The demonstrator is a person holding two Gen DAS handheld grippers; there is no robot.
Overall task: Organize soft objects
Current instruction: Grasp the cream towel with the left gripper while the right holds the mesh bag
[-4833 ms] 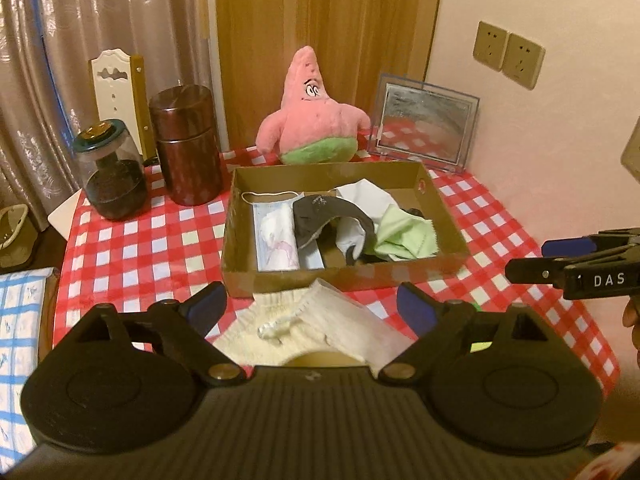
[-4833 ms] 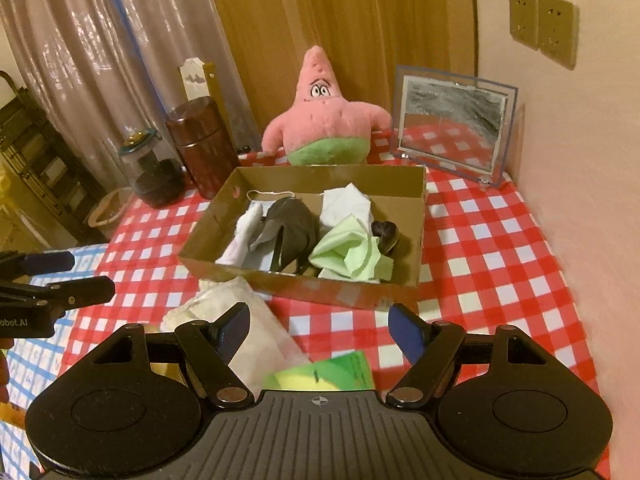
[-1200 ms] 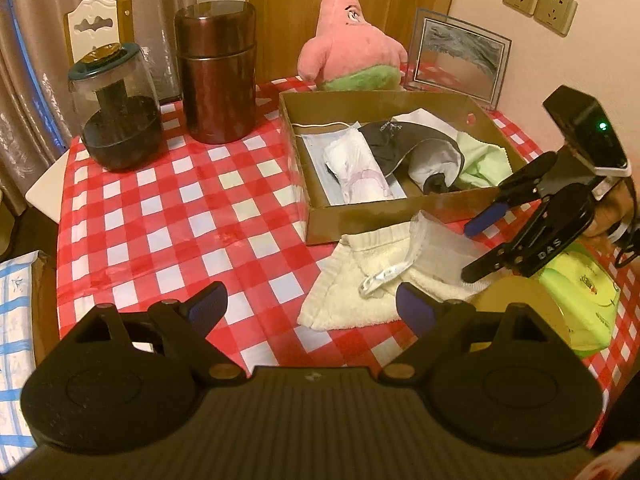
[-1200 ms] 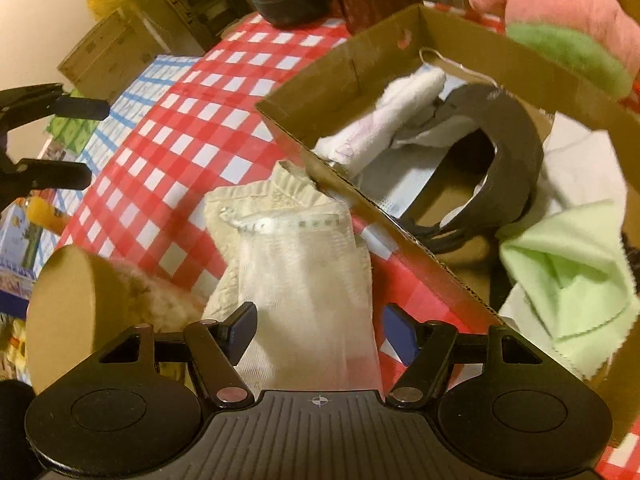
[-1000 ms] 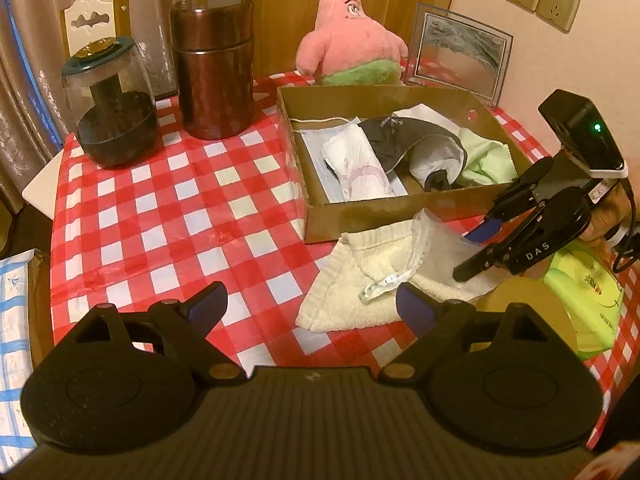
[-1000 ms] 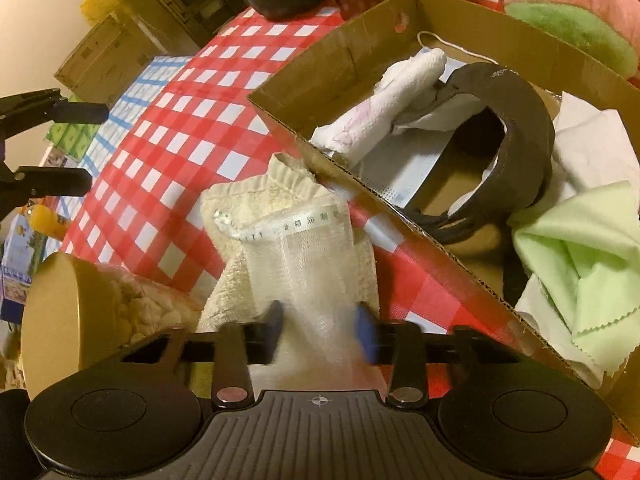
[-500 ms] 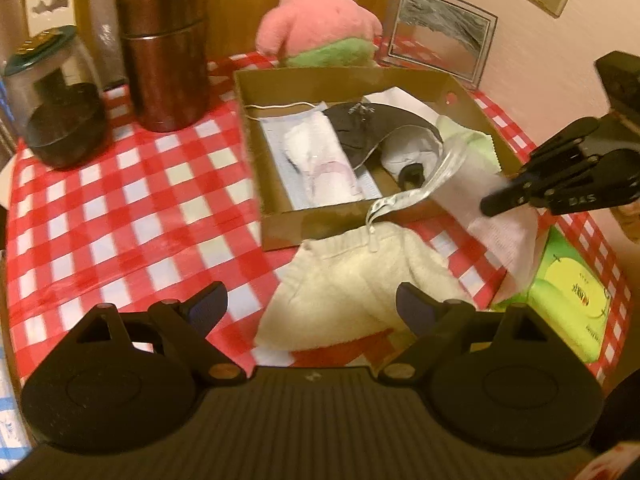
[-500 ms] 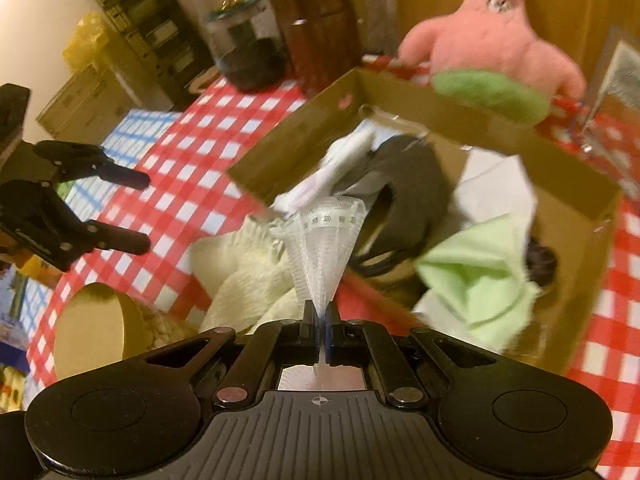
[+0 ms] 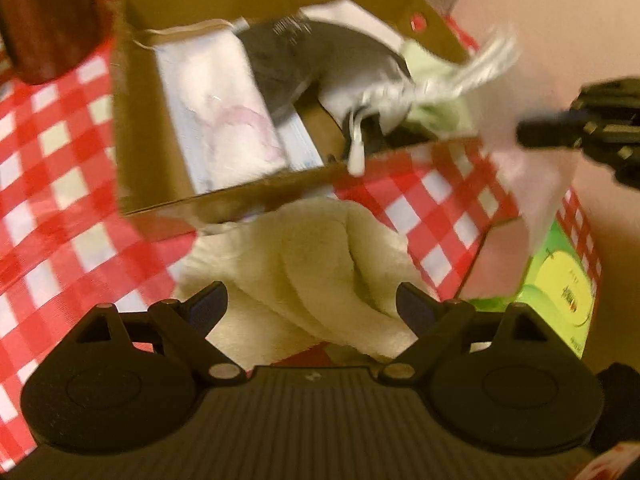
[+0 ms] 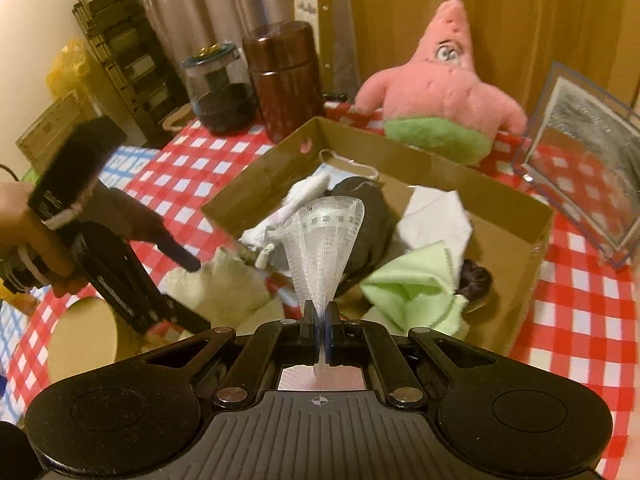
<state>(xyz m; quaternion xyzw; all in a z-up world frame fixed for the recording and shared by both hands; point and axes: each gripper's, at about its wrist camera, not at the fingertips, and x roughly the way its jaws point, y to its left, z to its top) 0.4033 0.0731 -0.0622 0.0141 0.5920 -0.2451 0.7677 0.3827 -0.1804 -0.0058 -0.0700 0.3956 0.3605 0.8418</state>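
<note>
Right gripper [image 10: 320, 312] clamped on white mesh pouch [image 10: 326, 240], lifted above cardboard box [image 10: 536, 236] on red-checked tablecloth [image 10: 576, 304].

Pouch fanning upward from closed pads, drawstring toggle dangling at its left. Inside box: green cloth [image 10: 416, 288], white cloth [image 10: 436, 216], dark grey item [image 10: 372, 216], face mask loop near far wall. At left, left gripper [image 10: 180, 280] held in a hand [image 10: 24, 232], fingers spread wide above cream towel [image 10: 224, 284] lying just outside box. Behind box: pink star plush [image 10: 444, 88], brown canister [image 10: 286, 80], glass jar [image 10: 220, 92], clear-framed picture [image 10: 588, 140] at right. Round tan lid [image 10: 84, 340] at lower left.
</note>
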